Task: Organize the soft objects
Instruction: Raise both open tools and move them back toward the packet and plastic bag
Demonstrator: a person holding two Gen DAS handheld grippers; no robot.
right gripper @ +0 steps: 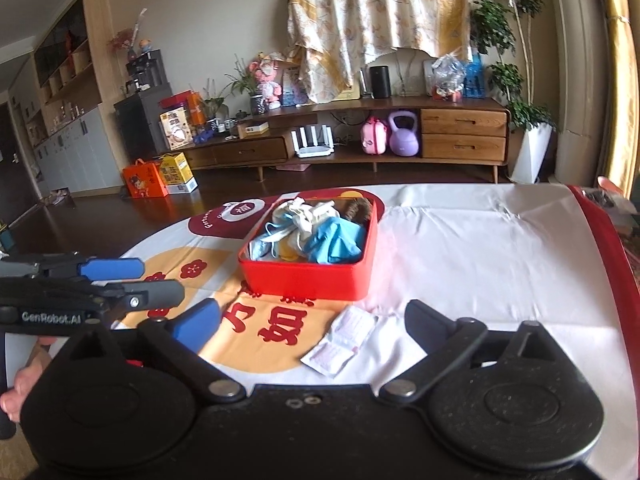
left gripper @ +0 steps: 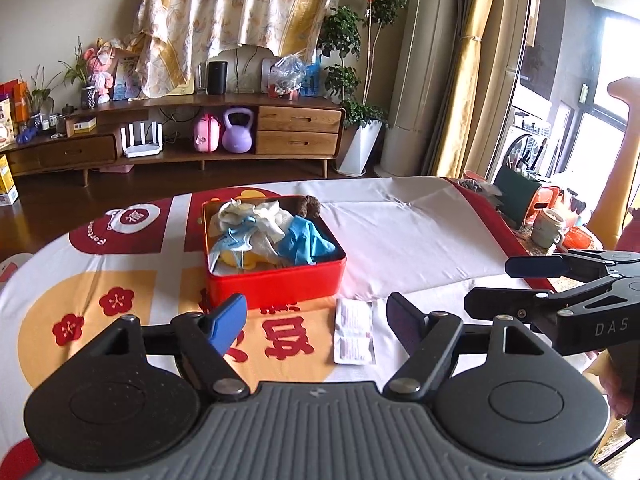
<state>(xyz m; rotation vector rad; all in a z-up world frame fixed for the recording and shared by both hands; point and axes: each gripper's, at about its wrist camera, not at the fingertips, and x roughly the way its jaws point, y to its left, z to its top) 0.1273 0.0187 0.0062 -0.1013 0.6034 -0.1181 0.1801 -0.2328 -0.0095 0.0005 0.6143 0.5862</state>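
Altogether, one red tin (left gripper: 276,280), one white packet (left gripper: 355,332), two blue gloves (left gripper: 306,246).

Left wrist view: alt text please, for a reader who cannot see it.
A red tin full of soft items, among them a blue glove and white cloths, sits on a printed tablecloth. The left gripper is open and empty in front of it, a white packet lying between its fingers; the right gripper enters from the right.

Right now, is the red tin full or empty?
Full: the red tin holds heaped cloths, a blue glove reaching its rim; no lid on it.
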